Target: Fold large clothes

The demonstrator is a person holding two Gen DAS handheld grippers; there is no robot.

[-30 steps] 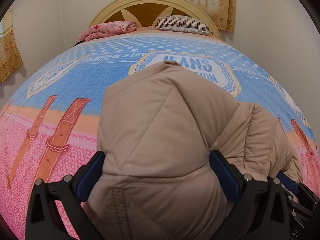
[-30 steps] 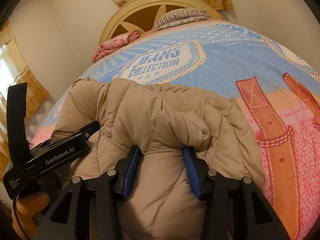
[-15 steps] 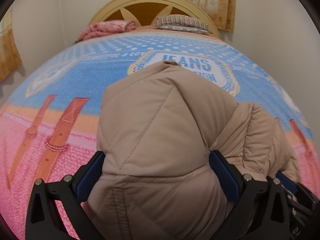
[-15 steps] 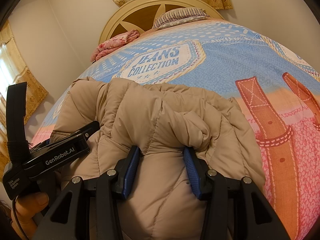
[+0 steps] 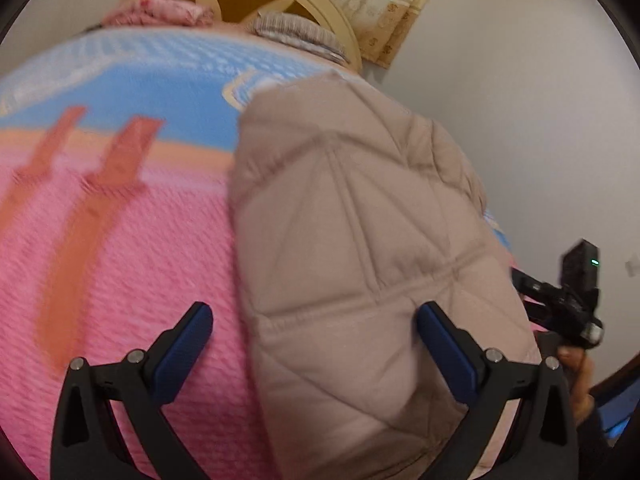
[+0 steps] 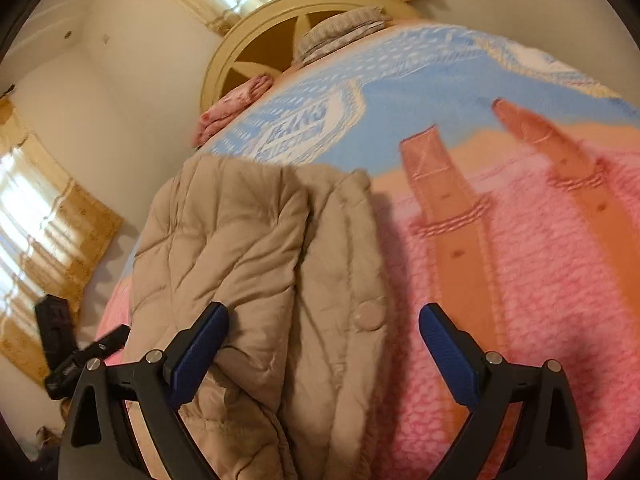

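My right fingers (image 6: pixel 320 344) are springing apart, letting go of the puffy beige quilted jacket (image 6: pixel 256 264) they pinched a second ago; my left fingers (image 5: pixel 316 340) stand spread wide too, no longer straddling it squarely. The jacket lies bundled on the pink-and-blue printed bedspread (image 6: pixel 520 280), released, so this fold looks finished.

Bed with cream arched wooden headboard (image 6: pixel 256 64), covered by a pink-and-blue printed bedspread (image 6: pixel 520 280). On it: a folded beige quilted puffer jacket (image 6: pixel 256 264) near the foot; a grey striped pillow (image 6: pixel 340 34) and a folded pink floral blanket (image 6: pixel 236 104) by the headboard.
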